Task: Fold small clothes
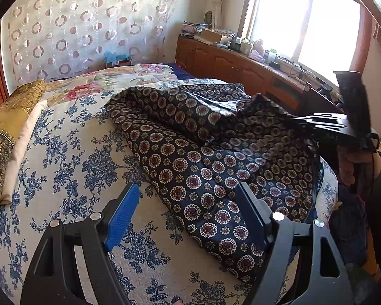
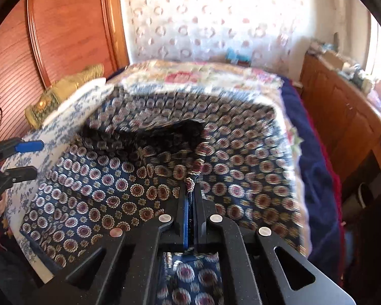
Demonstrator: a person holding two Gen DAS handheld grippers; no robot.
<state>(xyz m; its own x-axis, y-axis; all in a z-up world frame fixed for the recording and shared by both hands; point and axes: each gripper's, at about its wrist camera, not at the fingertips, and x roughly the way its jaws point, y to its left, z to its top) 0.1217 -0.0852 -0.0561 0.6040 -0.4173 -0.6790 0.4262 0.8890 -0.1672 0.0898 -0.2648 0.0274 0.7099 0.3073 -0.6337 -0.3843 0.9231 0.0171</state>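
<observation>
Your bed (image 1: 71,167) carries the dark medallion-print garment (image 1: 210,178), rumpled and only partly doubled over, so most folding is left. Your right tongs (image 2: 190,190) pinch its edge; your left tongs (image 1: 188,218) stand spread, holding nothing, above its near corner.

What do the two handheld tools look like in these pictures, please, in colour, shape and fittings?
Both are matt black plastic frames with triangular cut-outs and round silver pivot pins. The left tool has two long flat fingers faced with ribbed blue pads. The right tool shows the same black linkage, with a blue pad edge between its fingers.
</observation>
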